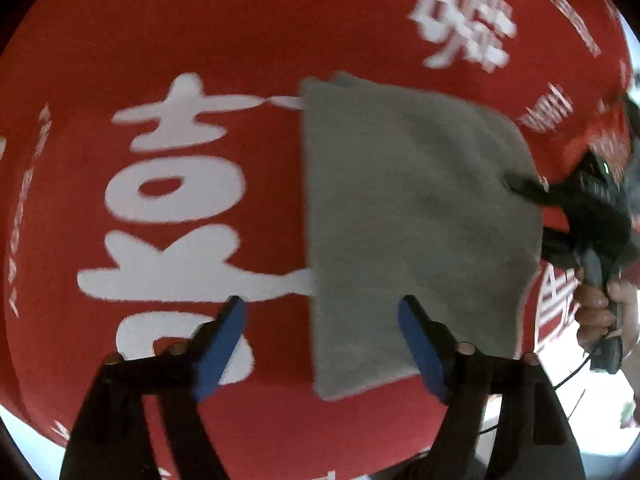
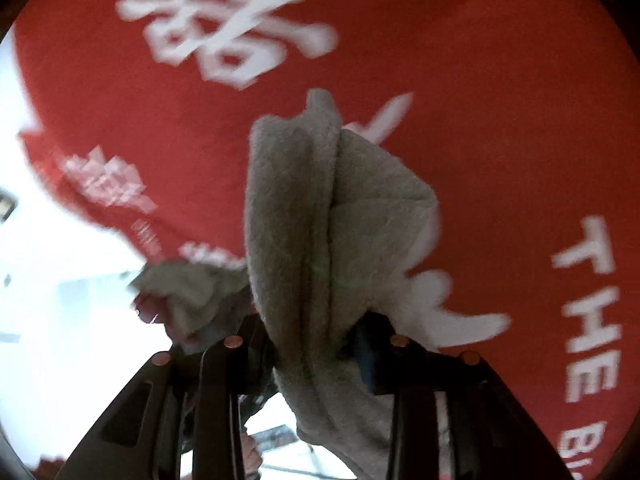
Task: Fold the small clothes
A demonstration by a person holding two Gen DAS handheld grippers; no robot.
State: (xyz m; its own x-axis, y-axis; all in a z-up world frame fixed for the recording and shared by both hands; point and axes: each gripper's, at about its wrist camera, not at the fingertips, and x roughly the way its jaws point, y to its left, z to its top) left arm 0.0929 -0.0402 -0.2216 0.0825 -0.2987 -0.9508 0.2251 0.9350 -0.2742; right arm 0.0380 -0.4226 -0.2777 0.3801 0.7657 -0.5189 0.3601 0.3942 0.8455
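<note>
red cloth (image 1: 200,32) covers the counter, printed with large white chinese characters (image 1: 176,200), blurred; along its right side in the right wrist view latin capitals read "the" (image 2: 588,300), then what looks like "bi" cut off at the frame edge. smaller white print near the cloth's far right edge in the left wrist view too smeared to read. task's thing: a small grey garment (image 1: 412,216), fleecy, matte, plain, no label showing. in the left wrist view it spreads as a flat folded panel with a straight left edge and a rounded right side, over the red cloth, right of the big characters. left hand-held gripper (image 1: 320,344) stands wide, blue pads (image 1: 220,352) apart, the garment's near left edge lying between them, pads not pressing it. right hand-held gripper (image 2: 316,344) is closed on the garment's right edge; in its own view the grey fabric bunches in vertical folds between the jaws and hangs past them. a person's hand (image 1: 600,304) grips the right handle. a second bit of grey fabric (image 2: 188,288) shows lower left in the right wrist view, fingers just beside it.
</note>
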